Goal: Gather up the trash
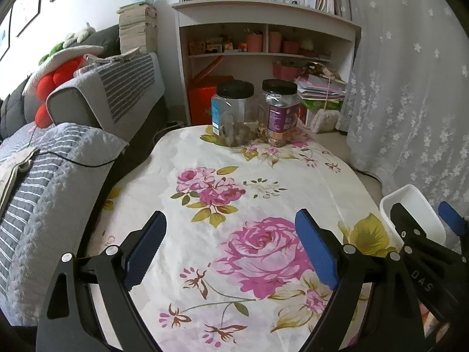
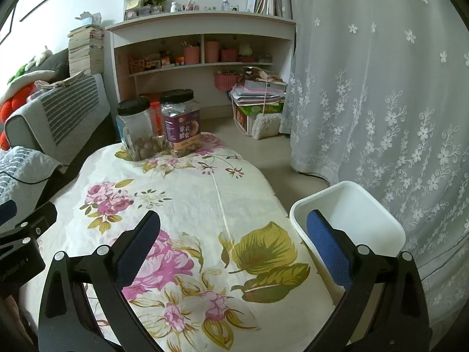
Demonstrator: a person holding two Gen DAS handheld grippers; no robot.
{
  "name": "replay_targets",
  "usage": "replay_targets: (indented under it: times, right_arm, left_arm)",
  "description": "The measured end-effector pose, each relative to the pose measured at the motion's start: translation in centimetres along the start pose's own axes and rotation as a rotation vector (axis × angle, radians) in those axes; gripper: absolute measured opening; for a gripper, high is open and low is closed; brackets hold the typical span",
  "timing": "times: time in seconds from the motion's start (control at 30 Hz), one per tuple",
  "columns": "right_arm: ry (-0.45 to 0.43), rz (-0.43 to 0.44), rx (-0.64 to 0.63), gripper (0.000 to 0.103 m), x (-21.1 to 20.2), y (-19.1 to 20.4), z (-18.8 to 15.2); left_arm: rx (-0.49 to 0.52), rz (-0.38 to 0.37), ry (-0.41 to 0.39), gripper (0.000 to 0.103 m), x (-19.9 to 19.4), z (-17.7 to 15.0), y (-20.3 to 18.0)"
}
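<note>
My left gripper [image 1: 231,220] is open and empty above the floral tablecloth [image 1: 240,176]. My right gripper [image 2: 234,220] is open and empty, over the table's right side; it also shows in the left wrist view [image 1: 425,214]. A white rectangular bin [image 2: 346,205] stands beside the table's right edge, just past my right finger; its inside looks empty as far as it shows. It also shows in the left wrist view [image 1: 416,202]. I see no loose trash on the table.
Two black-lidded clear jars stand at the table's far end: one with a blue label [image 1: 233,111] and one with a purple label [image 1: 281,108]. A grey sofa [image 1: 102,94] is on the left, a white shelf [image 1: 263,29] behind, a lace curtain [image 2: 395,88] on the right.
</note>
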State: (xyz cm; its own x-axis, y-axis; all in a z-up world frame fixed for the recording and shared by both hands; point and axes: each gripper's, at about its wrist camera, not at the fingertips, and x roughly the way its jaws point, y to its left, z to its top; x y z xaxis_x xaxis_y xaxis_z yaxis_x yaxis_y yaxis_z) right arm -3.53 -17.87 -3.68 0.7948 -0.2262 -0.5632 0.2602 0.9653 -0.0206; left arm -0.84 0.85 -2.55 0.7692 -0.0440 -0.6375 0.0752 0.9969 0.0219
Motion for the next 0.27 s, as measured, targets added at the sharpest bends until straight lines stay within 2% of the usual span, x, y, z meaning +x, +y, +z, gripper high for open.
replay_targets:
  times: [0.27]
  right_arm:
    - [-0.003, 0.001, 0.003, 0.096, 0.04, -0.06, -0.03]
  left_arm:
    - [-0.019, 0.011, 0.023, 0.091, 0.14, 0.13, 0.06]
